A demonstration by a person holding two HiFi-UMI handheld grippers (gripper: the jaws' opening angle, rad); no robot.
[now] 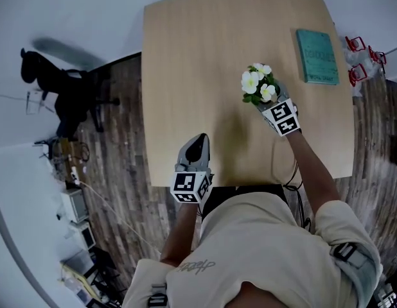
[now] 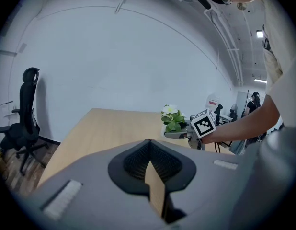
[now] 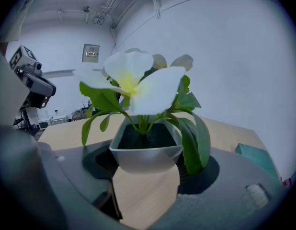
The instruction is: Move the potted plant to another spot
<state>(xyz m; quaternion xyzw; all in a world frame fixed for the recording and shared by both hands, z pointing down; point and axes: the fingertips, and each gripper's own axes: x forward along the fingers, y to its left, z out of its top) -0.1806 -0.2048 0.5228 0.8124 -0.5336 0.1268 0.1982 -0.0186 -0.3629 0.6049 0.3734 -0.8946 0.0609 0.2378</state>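
The potted plant (image 1: 258,84) has white flowers and green leaves in a small pale square pot (image 3: 145,150). My right gripper (image 1: 261,100) is shut on the pot, with a jaw on each side of it, over the right half of the wooden table (image 1: 205,56). In the right gripper view bare tabletop shows under the pot. The left gripper (image 1: 197,144) hovers at the table's near edge, shut and holding nothing. From the left gripper view the plant (image 2: 173,119) and the right gripper (image 2: 180,134) appear ahead to the right.
A teal book (image 1: 317,56) lies near the table's far right corner. A black office chair (image 1: 57,82) stands on the wood floor to the left. Small red frames (image 1: 359,59) sit just beyond the right edge.
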